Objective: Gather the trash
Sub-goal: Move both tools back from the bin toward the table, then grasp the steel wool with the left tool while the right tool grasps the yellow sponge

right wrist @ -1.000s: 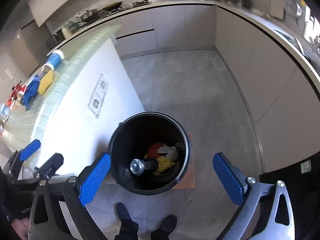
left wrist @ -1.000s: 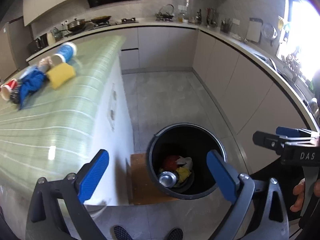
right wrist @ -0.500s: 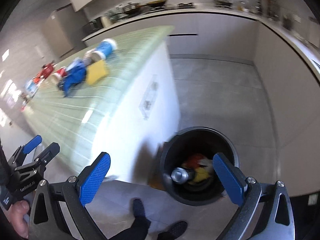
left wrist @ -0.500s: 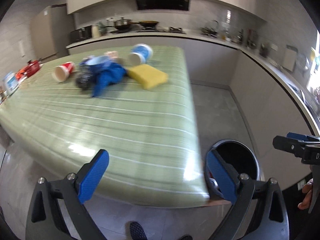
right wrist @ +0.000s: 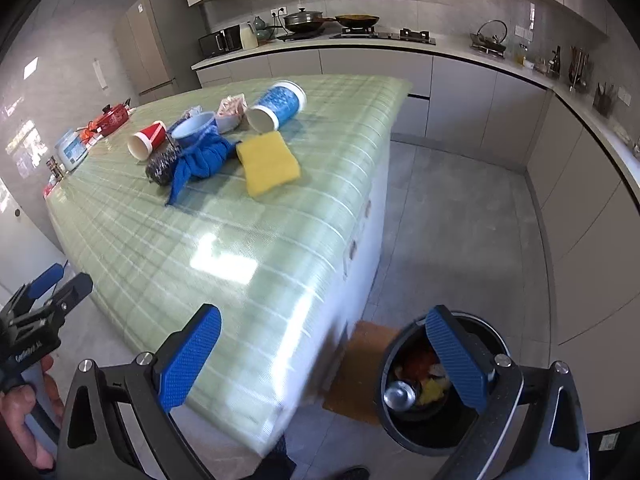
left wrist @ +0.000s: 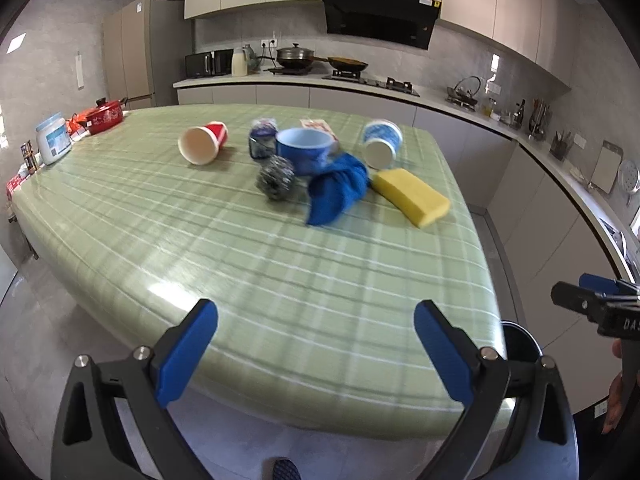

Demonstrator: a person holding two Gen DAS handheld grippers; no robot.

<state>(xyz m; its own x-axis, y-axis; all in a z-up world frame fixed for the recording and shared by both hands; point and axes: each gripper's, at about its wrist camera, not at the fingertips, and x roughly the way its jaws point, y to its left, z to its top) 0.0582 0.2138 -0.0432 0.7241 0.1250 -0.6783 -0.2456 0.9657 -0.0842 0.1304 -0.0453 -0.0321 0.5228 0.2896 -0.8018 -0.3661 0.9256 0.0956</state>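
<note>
Trash lay in a cluster on the green plaid tabletop (left wrist: 280,280), well ahead of the left gripper (left wrist: 316,344) and ahead and to the left of the right gripper (right wrist: 320,356); both grippers were spread wide and held nothing. Counted across the cluster: two paper cups on their sides, one red paper cup (left wrist: 204,142) and one blue-and-white paper cup (left wrist: 382,143); one blue bowl (left wrist: 306,149); one steel scourer (left wrist: 275,177); one crumpled blue cloth (left wrist: 336,192); one yellow sponge (left wrist: 410,197); one small dark-blue wrapped item (left wrist: 262,142), too blurred to name; one flat white packet (left wrist: 318,125) behind the bowl. The cloth touched the bowl and lay just beside the sponge. Both cups showed empty mouths; the bowl's inside could not be read. One black trash bin (right wrist: 440,432) stood on the floor beside the table, directly behind the right gripper's right finger (right wrist: 456,360); inside it were a metal can (right wrist: 400,394), something red and something yellow. At the far left of the table stood one red pot (left wrist: 104,116) and one white tub (left wrist: 53,138).
</note>
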